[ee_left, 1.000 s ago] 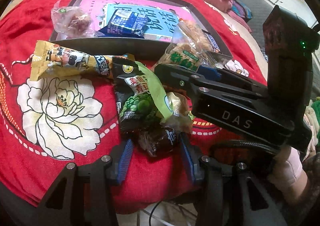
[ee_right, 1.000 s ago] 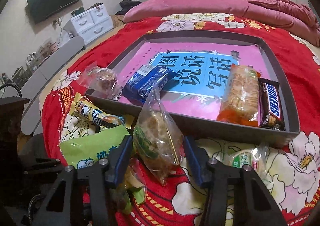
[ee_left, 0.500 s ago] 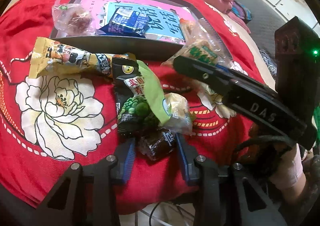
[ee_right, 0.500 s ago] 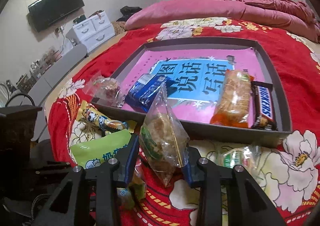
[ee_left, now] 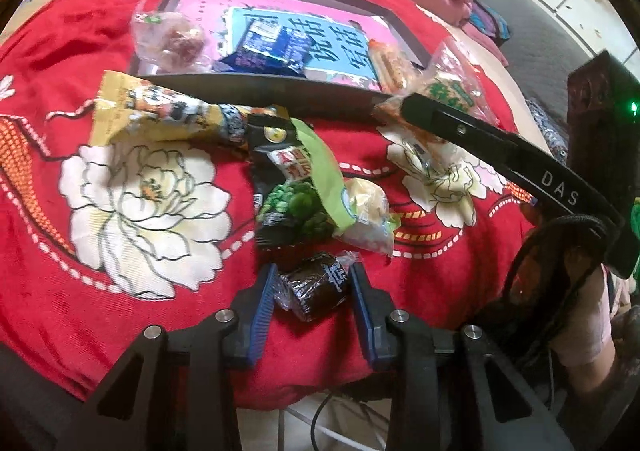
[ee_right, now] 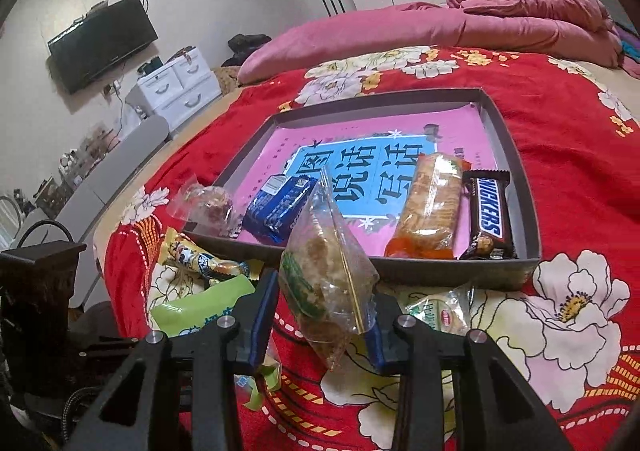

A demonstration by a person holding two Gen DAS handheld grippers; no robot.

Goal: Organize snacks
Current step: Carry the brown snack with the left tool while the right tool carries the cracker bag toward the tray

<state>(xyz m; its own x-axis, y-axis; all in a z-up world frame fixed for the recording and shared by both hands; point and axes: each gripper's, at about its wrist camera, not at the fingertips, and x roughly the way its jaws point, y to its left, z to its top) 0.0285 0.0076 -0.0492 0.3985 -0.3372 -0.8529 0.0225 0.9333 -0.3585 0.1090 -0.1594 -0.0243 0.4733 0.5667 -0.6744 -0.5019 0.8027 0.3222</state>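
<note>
My left gripper (ee_left: pixel 312 291) is shut on a small dark wrapped snack (ee_left: pixel 318 297) near the front edge of the red bedspread. Just beyond it lie a green pea packet (ee_left: pixel 296 195), a pale small snack (ee_left: pixel 368 215) and a yellow packet (ee_left: pixel 160 115). My right gripper (ee_right: pixel 324 307) is shut on a clear bag of brown biscuits (ee_right: pixel 324 263), held off the bedspread in front of the grey tray (ee_right: pixel 516 155). In the tray lie a blue packet (ee_right: pixel 276 207), an orange cracker pack (ee_right: pixel 430 199) and a Snickers bar (ee_right: pixel 488 215).
A clear-wrapped pastry (ee_right: pixel 208 203) rests at the tray's near left corner. A small clear pack (ee_right: pixel 438 311) lies just right of my right gripper. A pink duvet (ee_right: pixel 440 27) is piled behind the tray. A person's hand (ee_left: pixel 580 311) holds the right gripper.
Both grippers' jaws narrowed, the left onto the dark snack, the right onto the clear bag. The right gripper rose with the bag; the left stayed in place.
</note>
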